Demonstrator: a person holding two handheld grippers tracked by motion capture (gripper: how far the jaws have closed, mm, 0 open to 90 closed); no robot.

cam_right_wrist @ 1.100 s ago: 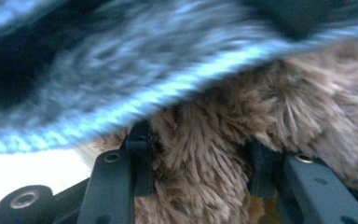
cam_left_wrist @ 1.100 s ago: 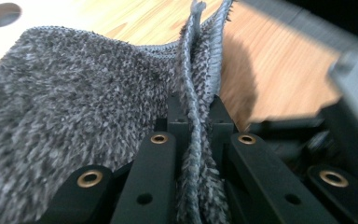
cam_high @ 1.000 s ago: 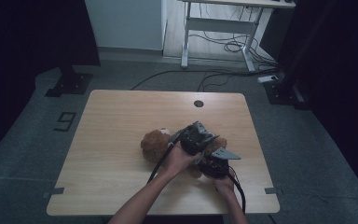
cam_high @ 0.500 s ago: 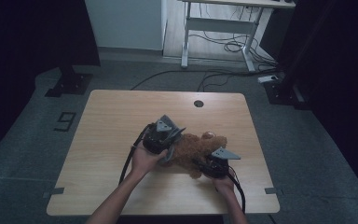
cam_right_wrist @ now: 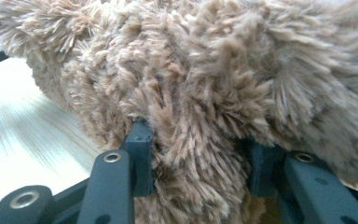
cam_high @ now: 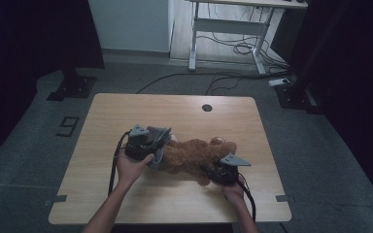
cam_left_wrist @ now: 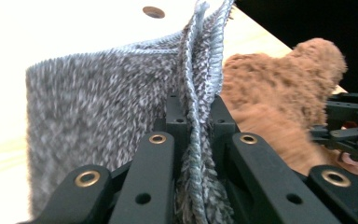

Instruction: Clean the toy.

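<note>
A brown plush toy lies on the wooden table, a little right of centre. My left gripper sits at the toy's left end, shut on a folded grey fuzzy cloth. In the left gripper view the cloth hangs bunched between the jaws of the left gripper, with the plush toy behind it. My right gripper is at the toy's near right side, shut on it. In the right gripper view the fur of the plush toy bulges between the jaws of the right gripper.
A round cable hole sits near the table's far edge. Behind the table stand a white desk frame and floor cables. A black stand base is on the floor at the far left.
My left hand has carried the grey cloth leftward across the plush toy, from its right part to its left end. The right gripper has kept still on the toy.
</note>
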